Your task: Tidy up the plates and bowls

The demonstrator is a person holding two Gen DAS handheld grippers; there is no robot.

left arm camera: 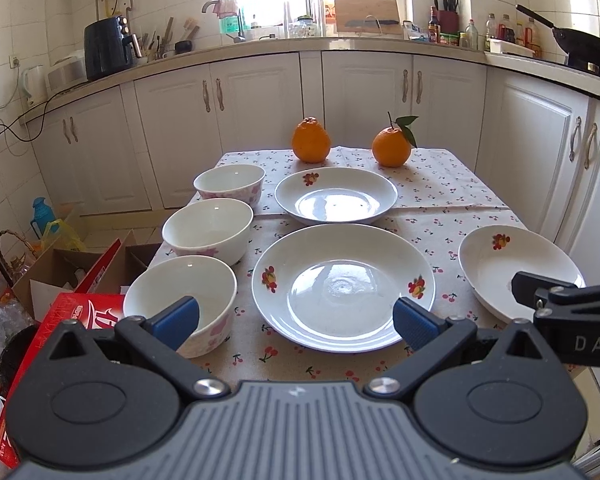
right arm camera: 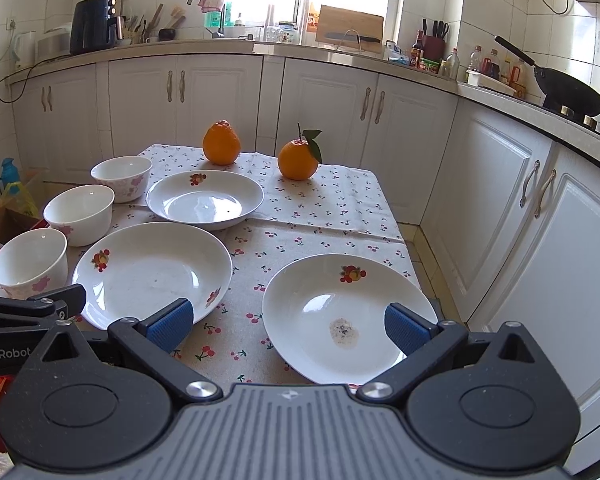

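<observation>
Both tongs, left tongs and right tongs, stand released. The stained plate lies under the right tongs; best pinch its near rim, lift it level.

Both views looked forward along their own fingers from the near edge of the bench, tilted slightly down, facing the window and cabinets. Left wrist sat close over the near-left side, centred on the big plate, with the three bowls off to its left. Right wrist sat close over the near-right side, almost on top of the stained plate. Shared pretty much the whole bench top: same plates, bowls and two oranges. Also caught each other, right gripper poking into the left view's right edge, left gripper into the right view's left edge.
</observation>
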